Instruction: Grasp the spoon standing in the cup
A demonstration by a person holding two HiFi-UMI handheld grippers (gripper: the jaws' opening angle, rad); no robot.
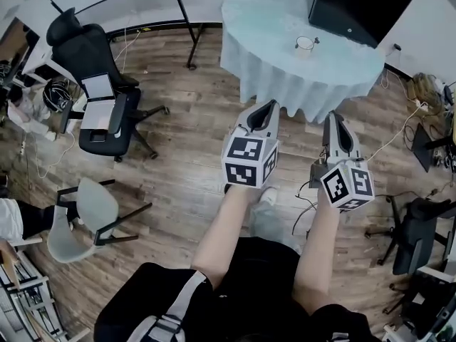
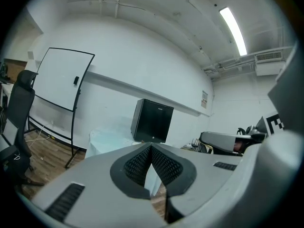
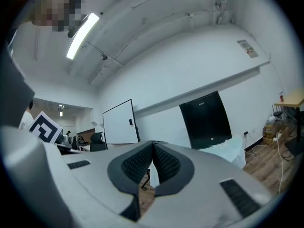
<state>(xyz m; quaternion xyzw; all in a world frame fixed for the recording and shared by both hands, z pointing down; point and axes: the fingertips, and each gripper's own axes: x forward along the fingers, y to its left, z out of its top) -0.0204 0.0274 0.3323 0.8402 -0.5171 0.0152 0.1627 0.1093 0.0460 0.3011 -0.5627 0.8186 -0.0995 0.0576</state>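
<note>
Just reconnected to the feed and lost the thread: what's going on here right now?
A person holds a tool in each hand, out over the wooden floor, short of the round table. The left tool and right tool both have their jaws together with nothing between them. The cup stands on the table near the black box, untouched; its spoon is too small to make out.
</note>
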